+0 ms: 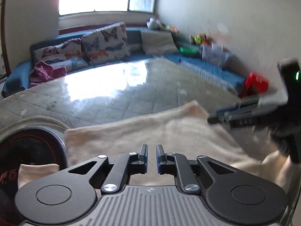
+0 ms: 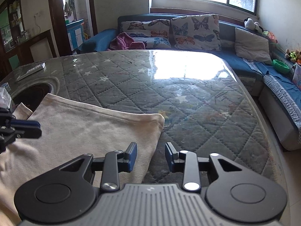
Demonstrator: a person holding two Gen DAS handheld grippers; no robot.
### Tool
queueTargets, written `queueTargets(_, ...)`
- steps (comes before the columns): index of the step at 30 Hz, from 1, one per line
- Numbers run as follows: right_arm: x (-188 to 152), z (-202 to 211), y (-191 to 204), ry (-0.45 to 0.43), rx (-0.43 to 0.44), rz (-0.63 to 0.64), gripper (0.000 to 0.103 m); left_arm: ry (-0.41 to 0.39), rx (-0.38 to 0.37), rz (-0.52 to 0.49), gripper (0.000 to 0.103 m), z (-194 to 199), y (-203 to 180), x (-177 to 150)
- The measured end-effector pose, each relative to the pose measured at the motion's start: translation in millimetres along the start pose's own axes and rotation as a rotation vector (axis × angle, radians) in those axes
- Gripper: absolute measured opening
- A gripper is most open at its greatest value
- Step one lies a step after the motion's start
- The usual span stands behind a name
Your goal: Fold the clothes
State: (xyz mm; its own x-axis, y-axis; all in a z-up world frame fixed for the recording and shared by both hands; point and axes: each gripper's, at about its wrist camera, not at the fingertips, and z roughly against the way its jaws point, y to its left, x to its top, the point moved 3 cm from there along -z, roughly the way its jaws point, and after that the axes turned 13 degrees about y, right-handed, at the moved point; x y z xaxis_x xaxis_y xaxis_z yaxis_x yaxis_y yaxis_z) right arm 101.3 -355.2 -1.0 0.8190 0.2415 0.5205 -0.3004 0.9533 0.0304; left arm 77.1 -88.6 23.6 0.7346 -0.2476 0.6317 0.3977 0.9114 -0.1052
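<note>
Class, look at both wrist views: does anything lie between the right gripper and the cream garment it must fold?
Nothing visible does. The right gripper, jaws apart, hangs over the cream garment's right edge, with only bare quilted table cover beside it.

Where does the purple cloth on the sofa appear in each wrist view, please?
Left wrist view: the purple cloth lies at the left edge, on the blue sofa below the butterfly cushions.
Right wrist view: the purple cloth sits upper centre-left, in front of the butterfly cushions.
Shared landmark: the butterfly cushions under the window.
</note>
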Motion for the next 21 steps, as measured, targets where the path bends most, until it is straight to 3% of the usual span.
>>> queueTargets(1, 0, 0, 0, 0.0, 0.0, 0.002, 0.035, -0.02, 0.009, 0.032, 0.012, 5, 7, 2)
queueTargets(4, 3, -1, 1, -0.001, 0.001, 0.006, 0.035, -0.02, 0.134, 0.139, 0.013, 6, 35, 11)
queueTargets(6, 5, -3, 1, -0.001, 0.001, 0.004, 0.035, 0.012, 0.202, 0.206, 0.013, -3, 54, 15)
queueTargets(8, 7, -6, 1, 0.003, -0.003, 0.001, 0.035, 0.047, 0.233, 0.257, 0.02, -12, 70, 17)
queueTargets(9, 7, -8, 0, 0.006, -0.005, 0.0, 0.035, 0.065, 0.248, 0.282, 0.032, -16, 77, 18)
queueTargets(10, 8, -10, 0, 0.01, -0.009, -0.001, 0.035, 0.066, 0.263, 0.28, 0.037, -19, 80, 19)
queueTargets(14, 14, -19, -2, 0.018, -0.015, -0.006, 0.035, 0.081, 0.312, 0.245, 0.037, -28, 85, 21)
queueTargets(15, 17, -21, -3, 0.019, -0.013, -0.009, 0.034, 0.088, 0.311, 0.243, 0.033, -32, 86, 20)
queueTargets(16, 19, -23, -3, 0.019, -0.011, -0.011, 0.034, 0.095, 0.31, 0.241, 0.019, -35, 87, 20)
queueTargets(17, 22, -25, -4, 0.019, -0.007, -0.014, 0.028, 0.1, 0.297, 0.234, 0.013, -38, 88, 19)
queueTargets(18, 26, -28, -4, 0.019, 0.0, -0.018, 0.015, 0.093, 0.308, 0.218, 0.007, -40, 87, 19)
queueTargets(21, 40, -36, 0, 0.014, -0.003, -0.01, 0.006, 0.076, 0.363, 0.181, 0.0, -46, 87, 20)
